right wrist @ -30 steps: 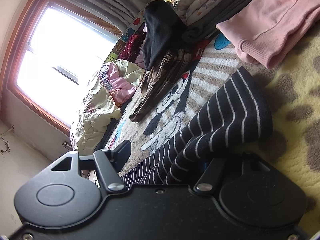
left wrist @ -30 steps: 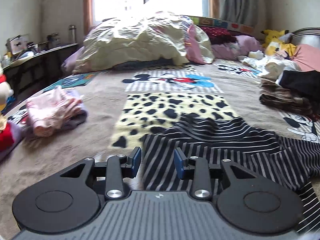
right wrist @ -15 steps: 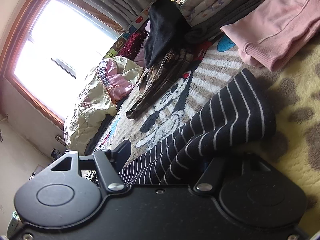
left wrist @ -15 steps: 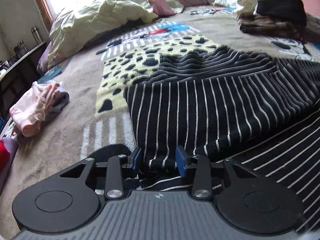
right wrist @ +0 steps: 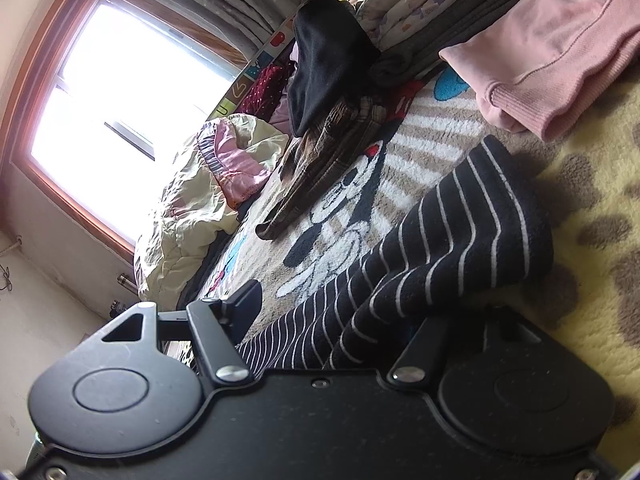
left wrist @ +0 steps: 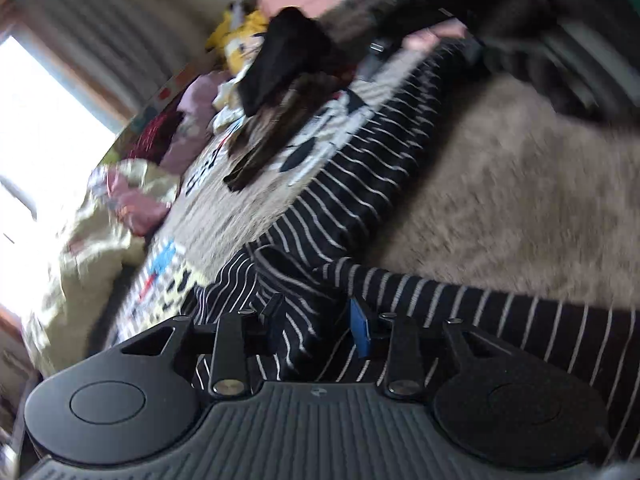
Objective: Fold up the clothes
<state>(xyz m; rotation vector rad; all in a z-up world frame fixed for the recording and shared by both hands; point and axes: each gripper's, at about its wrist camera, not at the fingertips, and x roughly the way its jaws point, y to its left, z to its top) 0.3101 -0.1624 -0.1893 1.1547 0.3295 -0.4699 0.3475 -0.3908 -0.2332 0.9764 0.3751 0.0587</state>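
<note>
Two views: both tilted; left wrist one is motion-blurred.
Blanket (right wrist: pixel 592 216): covers the bed, beige and yellow with brown spots and a cartoon mouse print; everything else lies on it.
Quilt (right wrist: pixel 188 216): pale yellow with a pink lining, bunched at the far end under the window (right wrist: pixel 112 112).
Striped garment (right wrist: pixel 452 248): black with thin white stripes, spread on the blanket near both grippers; in the left wrist view (left wrist: pixel 360 184) it runs from the near edge toward the far clothes.
Pink sweater (right wrist: pixel 560 48): folded, far right, just beside the striped garment's sleeve end, apart from it.
Black cloth (right wrist: pixel 324 76): draped over a brown plaid garment (right wrist: pixel 320 168), far centre.
Left gripper (left wrist: pixel 318 326): fingers part-way apart with a fold of striped fabric bunched between them; whether they pinch it, cannot tell.
Right gripper (right wrist: pixel 340 320): fingers wide apart; striped sleeve lies across the gap and hides the right finger.
</note>
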